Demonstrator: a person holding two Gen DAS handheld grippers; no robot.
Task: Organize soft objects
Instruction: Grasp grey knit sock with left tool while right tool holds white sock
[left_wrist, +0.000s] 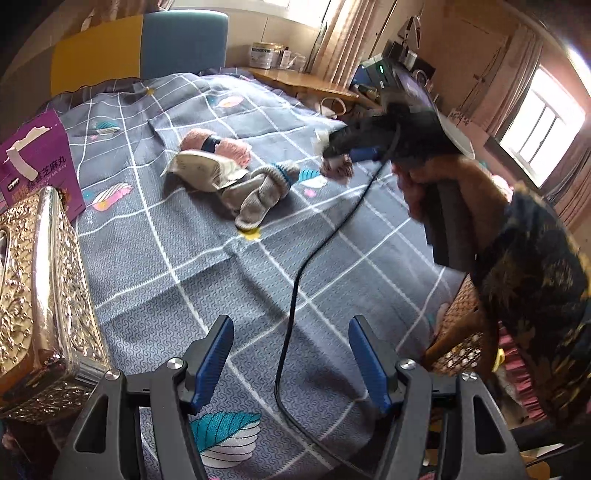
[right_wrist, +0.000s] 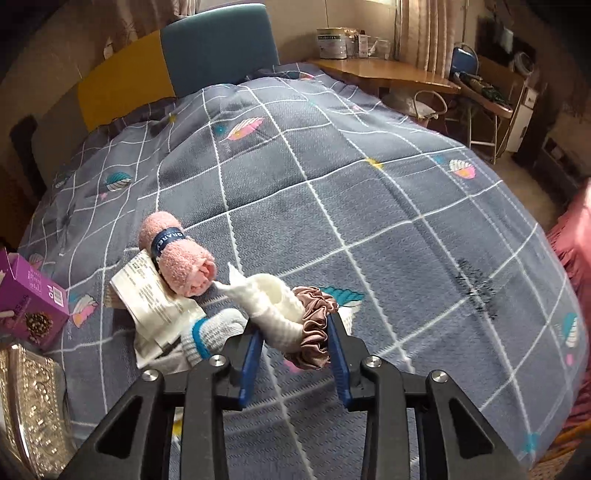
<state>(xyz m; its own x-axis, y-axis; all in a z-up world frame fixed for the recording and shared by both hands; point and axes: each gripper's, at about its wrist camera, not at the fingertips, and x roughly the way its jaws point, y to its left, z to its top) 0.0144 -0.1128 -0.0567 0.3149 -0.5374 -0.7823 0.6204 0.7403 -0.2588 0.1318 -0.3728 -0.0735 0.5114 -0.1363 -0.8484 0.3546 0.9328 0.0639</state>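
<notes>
On the grey checked bedspread (right_wrist: 369, 206) lie a pink rolled towel (right_wrist: 177, 258) with a dark band, a flat white packet (right_wrist: 147, 295) and a grey glove with a blue cuff (right_wrist: 210, 332). My right gripper (right_wrist: 295, 332) is shut on a white knitted cloth (right_wrist: 273, 306) and a mauve satin scrunchie (right_wrist: 314, 325), held just above the bed beside the glove. In the left wrist view the right gripper (left_wrist: 332, 155) hangs over the towel (left_wrist: 218, 144), packet (left_wrist: 203, 166) and glove (left_wrist: 258, 192). My left gripper (left_wrist: 291, 350) is open and empty over the near bedspread.
A gold embossed box (left_wrist: 40, 295) and a purple carton (left_wrist: 37, 162) stand at the bed's left edge. A black cable (left_wrist: 295, 280) trails from the right gripper across the bed. A wooden desk (right_wrist: 384, 74) with tins stands beyond the bed.
</notes>
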